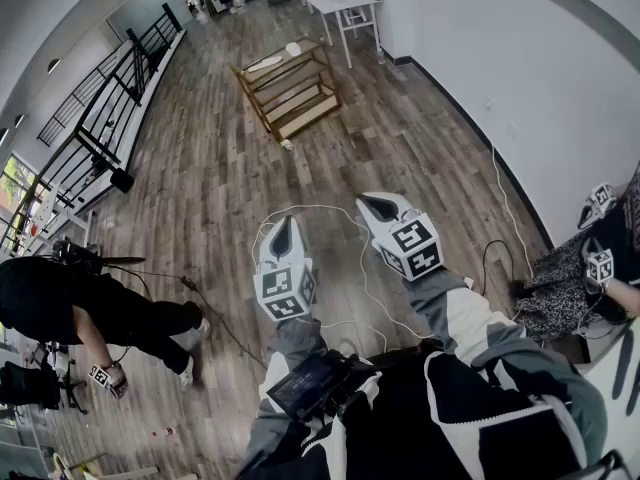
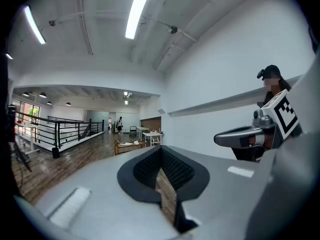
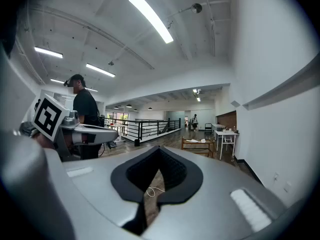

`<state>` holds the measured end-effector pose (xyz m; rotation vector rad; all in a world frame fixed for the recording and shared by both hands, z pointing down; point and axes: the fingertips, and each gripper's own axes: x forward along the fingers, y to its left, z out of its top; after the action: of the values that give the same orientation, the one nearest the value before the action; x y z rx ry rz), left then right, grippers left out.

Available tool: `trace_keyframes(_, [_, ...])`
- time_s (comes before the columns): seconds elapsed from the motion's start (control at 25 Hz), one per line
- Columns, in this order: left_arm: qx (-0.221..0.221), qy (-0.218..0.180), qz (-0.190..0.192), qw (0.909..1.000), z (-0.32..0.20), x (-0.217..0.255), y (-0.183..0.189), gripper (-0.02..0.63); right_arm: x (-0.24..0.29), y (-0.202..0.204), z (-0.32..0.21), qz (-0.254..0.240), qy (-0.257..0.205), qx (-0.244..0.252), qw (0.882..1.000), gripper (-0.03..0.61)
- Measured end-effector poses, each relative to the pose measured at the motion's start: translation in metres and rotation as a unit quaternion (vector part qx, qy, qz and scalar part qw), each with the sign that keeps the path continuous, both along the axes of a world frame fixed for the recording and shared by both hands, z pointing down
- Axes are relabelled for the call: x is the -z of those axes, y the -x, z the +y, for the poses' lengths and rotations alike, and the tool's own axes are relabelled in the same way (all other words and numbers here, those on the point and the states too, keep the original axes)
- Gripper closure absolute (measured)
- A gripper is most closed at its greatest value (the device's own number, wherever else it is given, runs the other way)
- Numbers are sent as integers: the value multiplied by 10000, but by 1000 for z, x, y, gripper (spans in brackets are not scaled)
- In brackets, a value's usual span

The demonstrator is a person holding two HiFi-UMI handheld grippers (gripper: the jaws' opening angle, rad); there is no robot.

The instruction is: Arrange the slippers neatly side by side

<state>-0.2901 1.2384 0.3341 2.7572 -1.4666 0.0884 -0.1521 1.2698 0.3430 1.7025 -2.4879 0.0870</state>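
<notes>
Both left gripper (image 1: 285, 224) and right gripper (image 1: 369, 203) are hanging shut, empty; slippers, likely light and floppy, are wanting a heel-rim pinch.

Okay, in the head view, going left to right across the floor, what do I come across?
Person in black bending over → left claw, shut and empty → right claw, shut and empty → person at the right edge.
</notes>
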Motion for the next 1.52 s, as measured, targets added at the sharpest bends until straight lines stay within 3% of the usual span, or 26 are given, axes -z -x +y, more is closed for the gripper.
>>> trace_keyframes(0.4, [-47, -6, -49, 10000, -6, 5, -2, 607, 3, 3, -4, -73, 18, 36, 10000, 577])
trace_keyframes(0.56, [-39, -5, -70, 10000, -11, 3, -9, 607, 10, -7, -9, -78, -224, -94, 9997, 574])
trace_keyframes(1.08, [-70, 14, -140, 9999, -23, -3, -22, 607, -4, -17, -24, -199, -31, -12, 9998, 574])
trace_keyframes(1.52, [-252, 253, -108, 9993, -106, -37, -30, 607, -36, -19, -100, -198, 187, 34, 9996, 574])
